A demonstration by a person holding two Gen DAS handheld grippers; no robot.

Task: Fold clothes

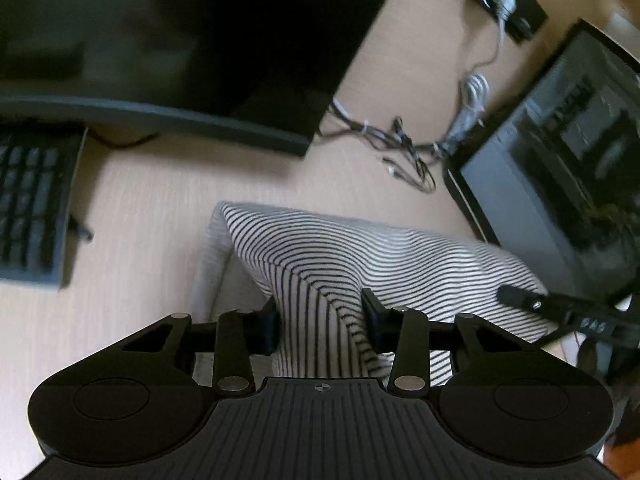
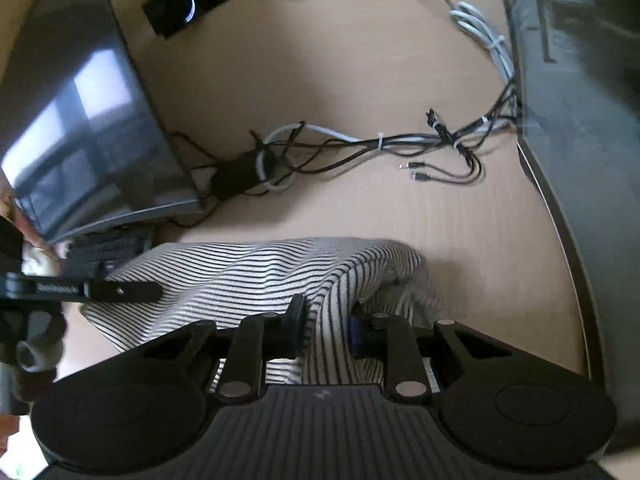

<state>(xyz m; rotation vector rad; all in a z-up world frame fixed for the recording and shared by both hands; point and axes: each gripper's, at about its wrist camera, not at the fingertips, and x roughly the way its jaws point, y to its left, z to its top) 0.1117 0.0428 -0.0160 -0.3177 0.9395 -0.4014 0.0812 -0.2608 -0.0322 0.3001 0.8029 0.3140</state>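
Desk (image 1: 152, 216): pale wood-grain top, crowded at the far side; bare room only in front of the monitors and to either side of the cloth. Risk: little clearance for sweeping a fold forward.

Curved monitor (image 1: 168, 120): dark, standing behind the cloth on the left-hand side. Risk: lifted fabric or a gripper striking its lower edge if carried far forward.

Second monitor (image 1: 560, 184): angled, close beside the garment's right-hand edge. Risk: cloth brushing its base during a sideways pull.

Striped garment (image 1: 360, 256): black-and-white stripes, lying on the desk between the two monitors, partly raised into ridges at both grips, paler inner face showing at the left edge. Risk: uneven pull from the two ends, giving a skewed or bunched fold; thin pinch slipping free.

Keyboard (image 1: 28, 204): dark, well apart to the left; low hazard.

Cable tangle (image 2: 360, 148): black and white leads with loose plugs, beyond the garment's far edge. Risk: snagging under dragged cloth.

Left gripper (image 1: 322, 322): fingers narrow, pinching a raised ridge of striped fabric.

Right gripper (image 2: 325, 326): fingers narrower, clamped on a gathered fold near the garment's right end.
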